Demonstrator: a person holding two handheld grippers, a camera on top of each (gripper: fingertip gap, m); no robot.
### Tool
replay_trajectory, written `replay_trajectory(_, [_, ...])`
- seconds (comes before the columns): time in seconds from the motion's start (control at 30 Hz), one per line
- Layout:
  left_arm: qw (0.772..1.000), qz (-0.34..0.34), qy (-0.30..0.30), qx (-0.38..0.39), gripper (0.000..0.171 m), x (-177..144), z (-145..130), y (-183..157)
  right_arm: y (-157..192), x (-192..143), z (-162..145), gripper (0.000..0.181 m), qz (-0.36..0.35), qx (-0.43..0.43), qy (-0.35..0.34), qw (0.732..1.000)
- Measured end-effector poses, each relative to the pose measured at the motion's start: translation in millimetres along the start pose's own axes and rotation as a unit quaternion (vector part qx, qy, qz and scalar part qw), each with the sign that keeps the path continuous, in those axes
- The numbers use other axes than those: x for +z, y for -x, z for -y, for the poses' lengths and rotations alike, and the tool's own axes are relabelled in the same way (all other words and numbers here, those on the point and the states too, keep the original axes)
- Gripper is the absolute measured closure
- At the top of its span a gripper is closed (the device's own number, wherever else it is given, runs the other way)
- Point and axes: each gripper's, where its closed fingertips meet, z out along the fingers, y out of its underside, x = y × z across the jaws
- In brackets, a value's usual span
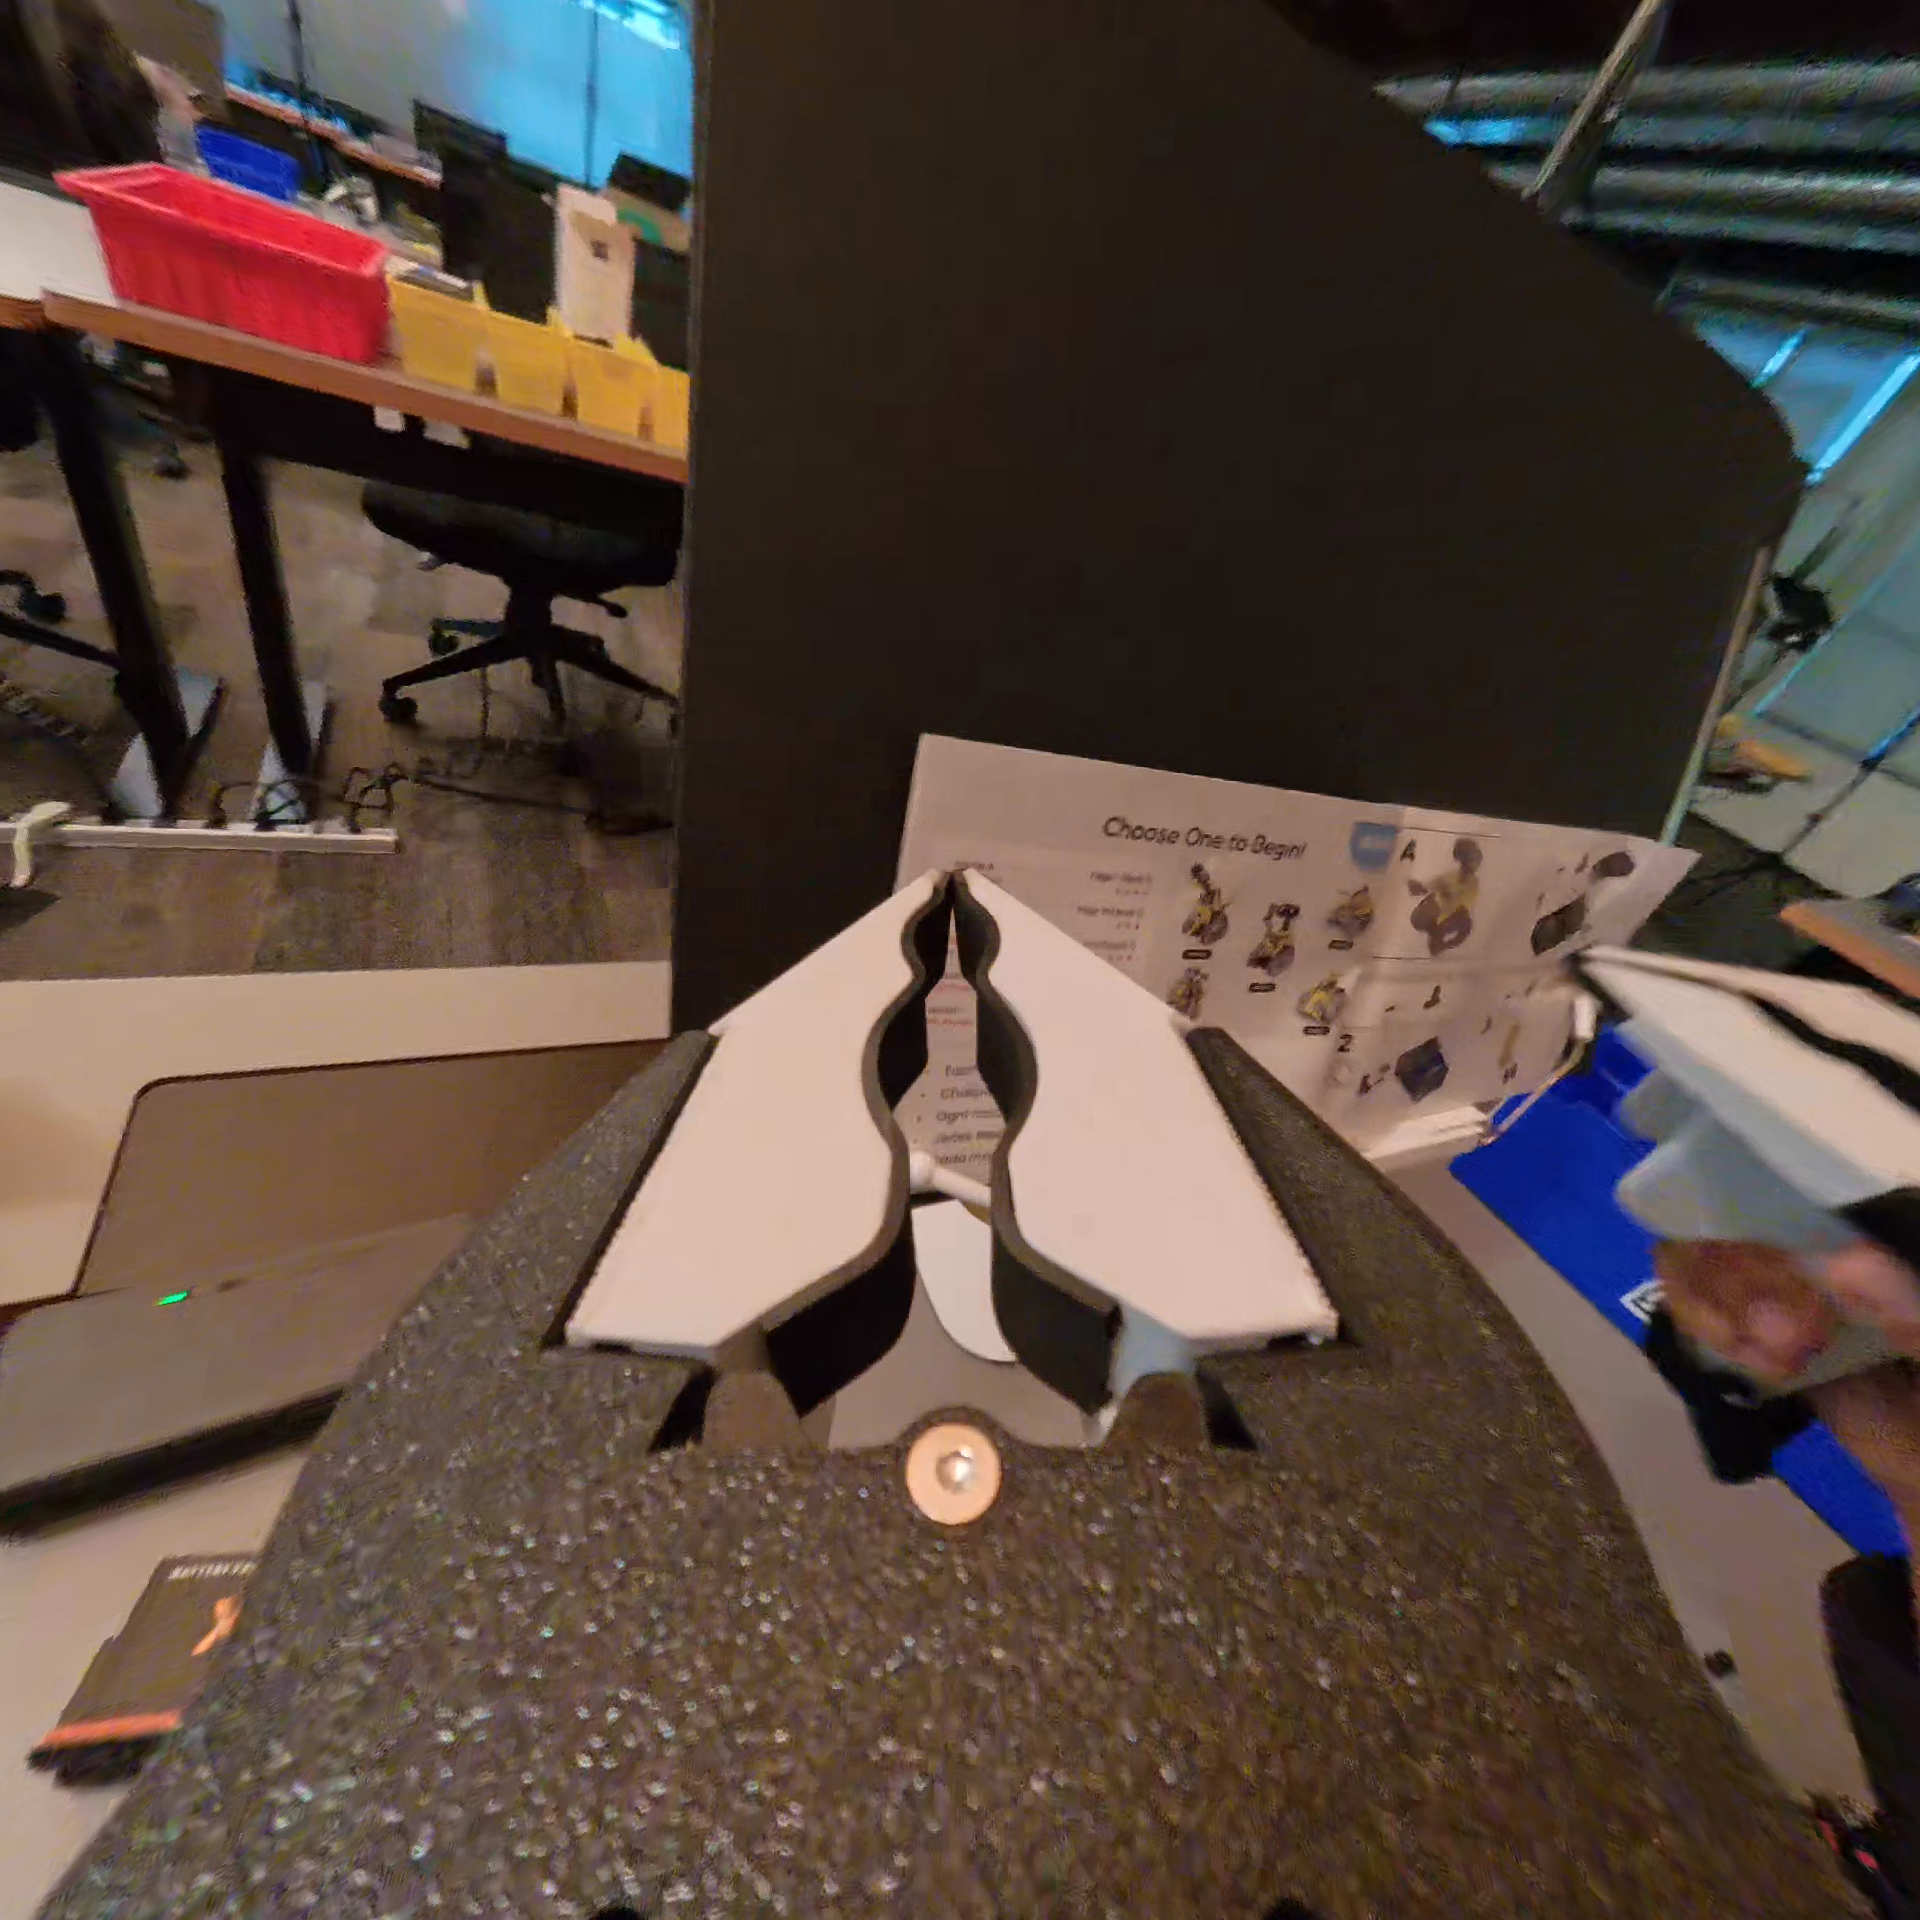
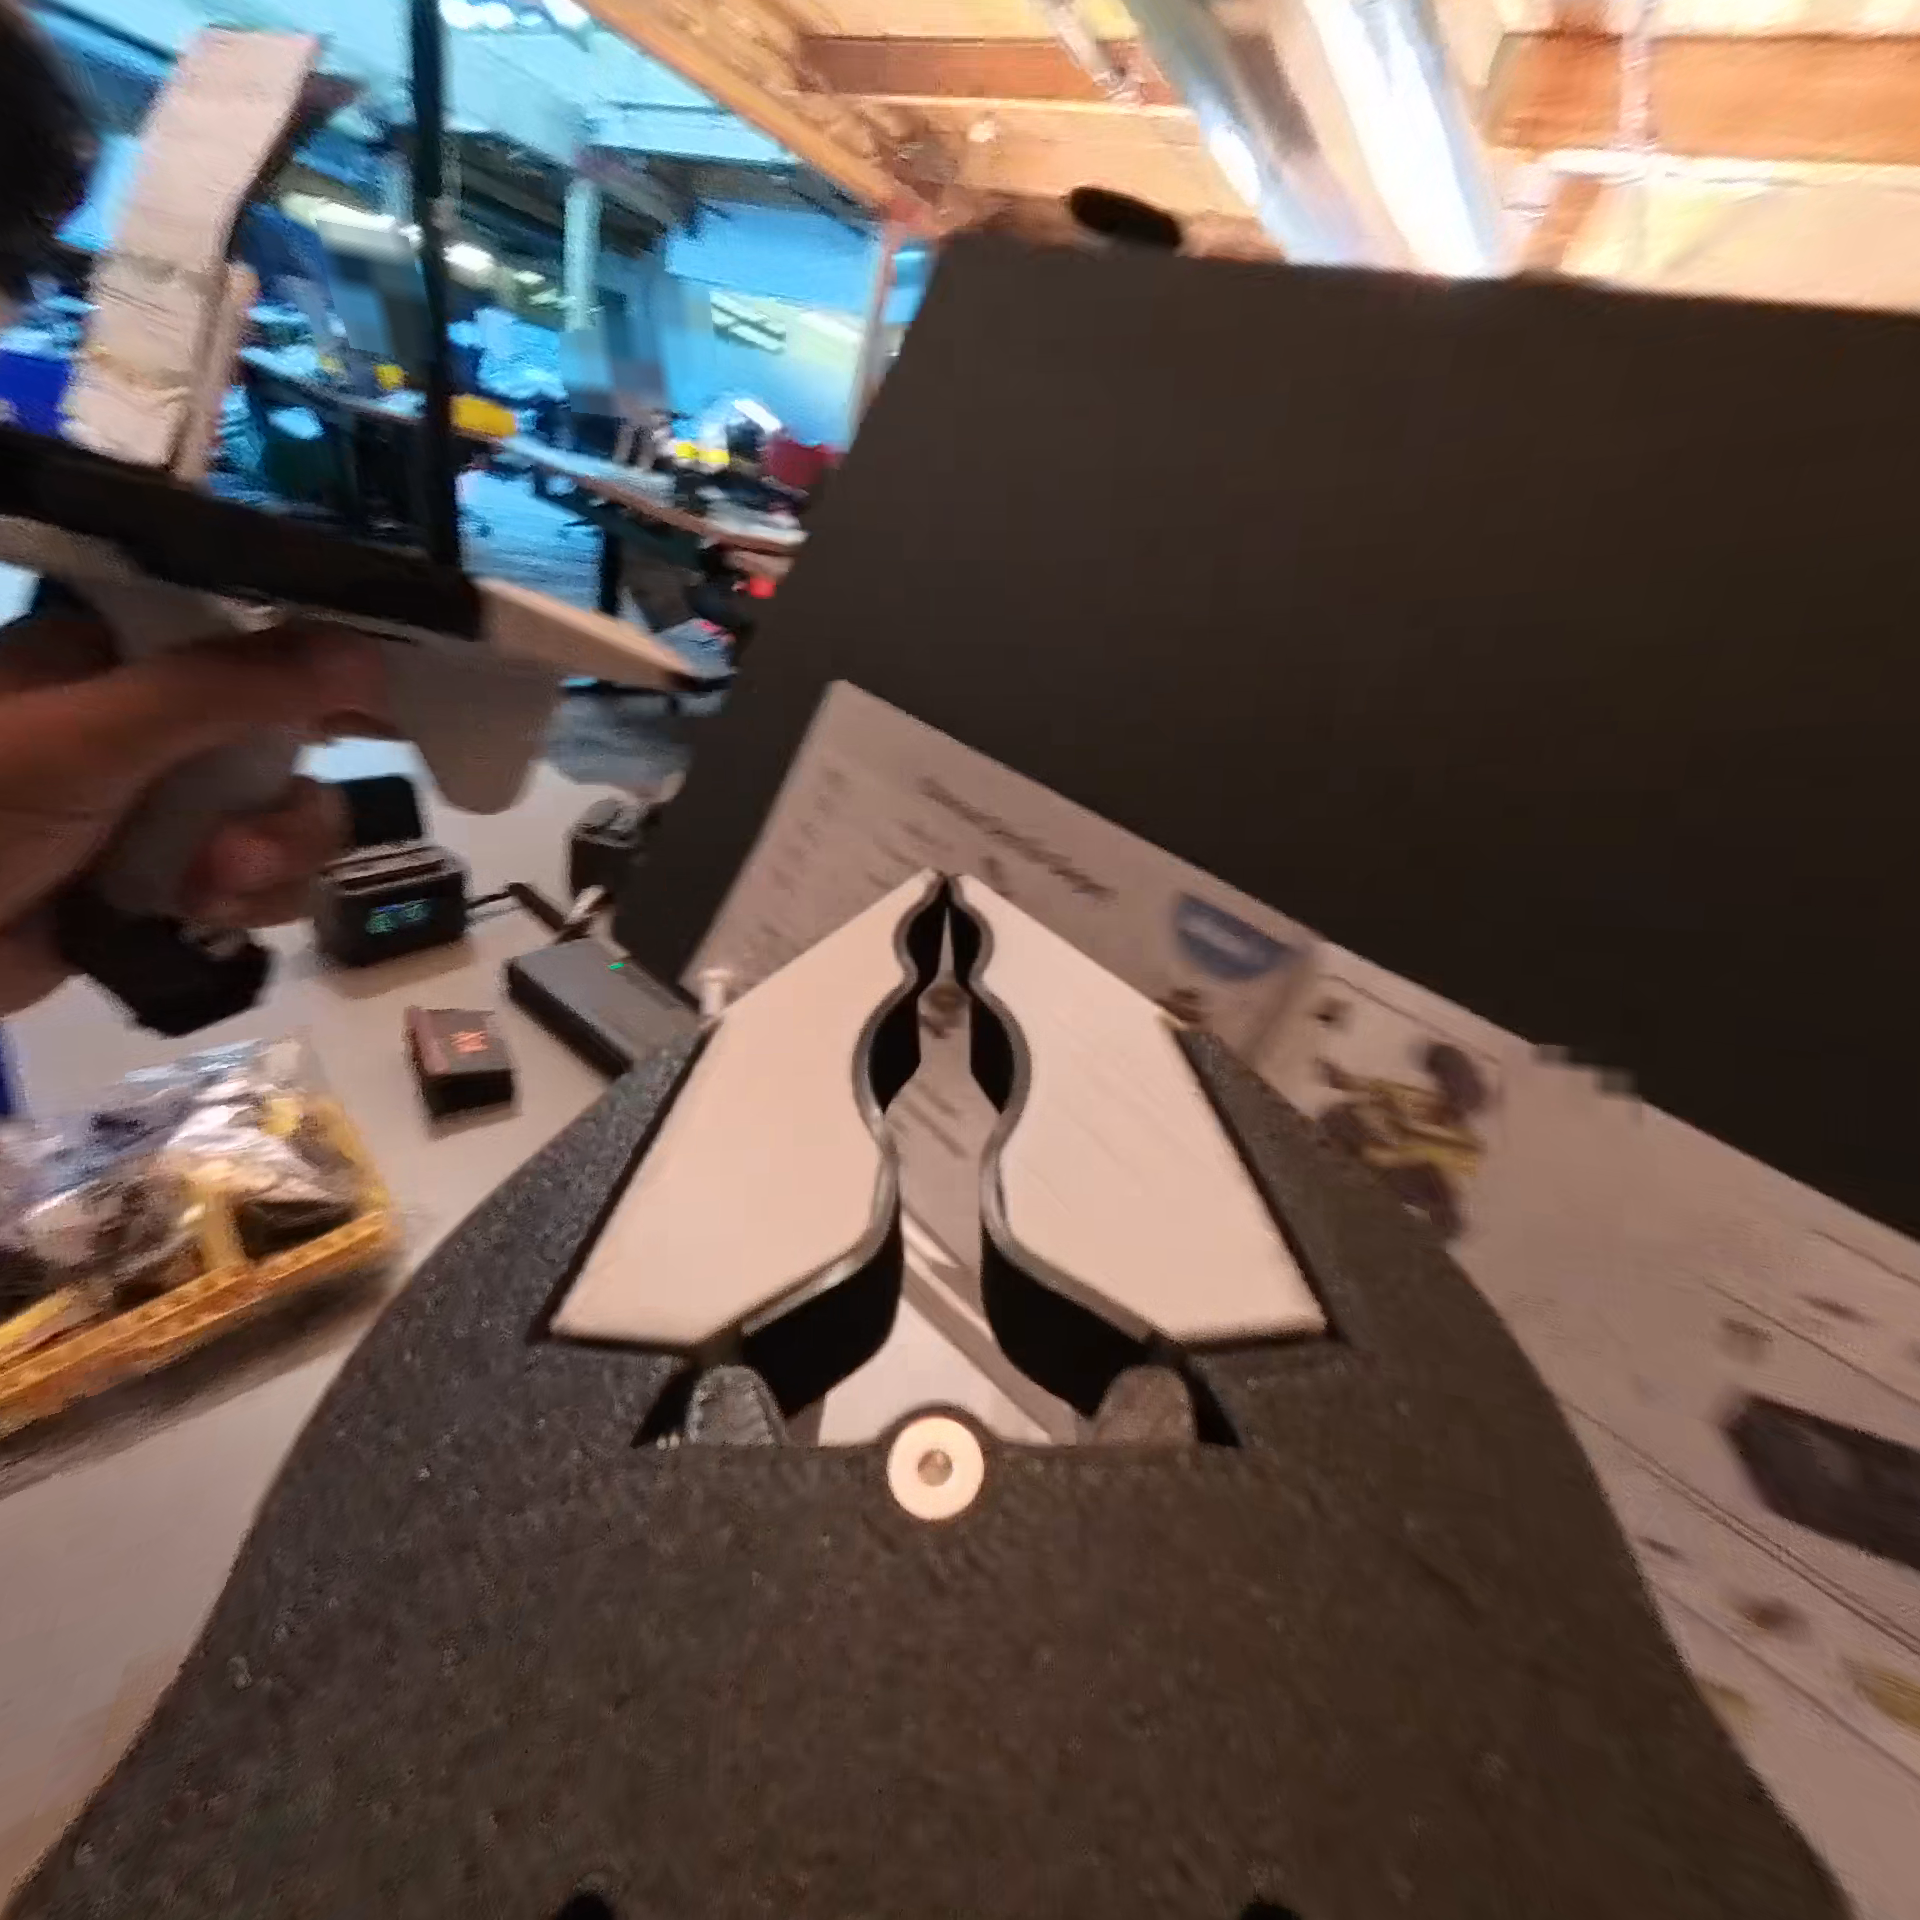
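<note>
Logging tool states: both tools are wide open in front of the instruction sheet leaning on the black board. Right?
Not quite. Both the left tool and right tool are shut, fingertips meeting, as each wrist view shows. The instruction sheet does lean on the black board.

The way forward is blocked by a tall black board (image 1: 1195, 416), against which a printed sheet (image 1: 1351, 935) is leaned. On the left, the surface (image 2: 125, 1538) is crowded by a yellow tray (image 2: 187, 1247), a small black box (image 2: 457, 1055) and a charger (image 2: 390, 914). Open floor (image 1: 312, 914) is seen past the board's left edge.
</note>
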Motion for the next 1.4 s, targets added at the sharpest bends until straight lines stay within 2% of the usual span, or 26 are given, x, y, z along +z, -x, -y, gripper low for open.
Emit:
replay_trajectory(0.07, [0.999,-0.031,0.02,0.003,0.171,6,-8,-9,28,17,-11,0.179,0.03,-0.016,0.024,0.999])
replay_trajectory(0.13, [0.997,-0.056,0.057,0.022,0.171,17,-25,-20,42,30,-35,0.168,0.03,-0.066,0.077,0.994])
replay_trajectory(0.23, [0.993,-0.053,0.088,0.066,0.171,34,-47,-24,54,44,-70,0.158,0.017,-0.15,0.145,0.978])
replay_trajectory(0.43, [0.989,-0.037,0.106,0.101,0.171,48,-66,-20,77,64,-100,0.159,0.02,-0.184,0.171,0.968])
replay_trajectory(0.53, [0.989,-0.039,0.115,0.086,0.171,47,-67,-17,75,68,-104,0.178,0.009,-0.201,0.167,0.965])
replay_trajectory(0.6, [0.989,-0.04,0.12,0.074,0.171,46,-67,-15,74,68,-103,0.178,0.015,-0.197,0.161,0.967])
replay_trajectory(0.77, [0.988,-0.024,0.141,0.053,0.171,41,-68,-6,69,61,-94,0.181,0.058,-0.083,0.144,0.984])
replay_trajectory(0.9, [0.982,0.049,0.163,0.087,0.171,37,-72,20,52,53,-88,0.181,0.038,-0.09,0.136,0.986])
replay_trajectory(1.0, [0.982,0.054,0.161,0.084,0.171,37,-73,24,43,48,-82,0.18,0.022,-0.099,0.133,0.986])
replay_trajectory(1.1, [0.983,0.054,0.155,0.078,0.171,34,-69,25,17,37,-69,0.175,-0.012,-0.075,0.122,0.99])
replay_trajectory(1.2, [0.987,0.05,0.127,0.079,0.171,32,-58,21,-42,14,-60,0.168,-0.106,-0.034,0.108,0.988])
replay_trajectory(1.33, [0.993,0.025,0.09,0.072,0.171,30,-44,7,-132,-40,-58,0.152,-0.249,0.051,0.072,0.964])
replay_trajectory(1.4, [0.994,0.004,0.076,0.078,0.171,30,-40,-4,-158,-64,-59,0.153,-0.266,0.103,0.037,0.958])
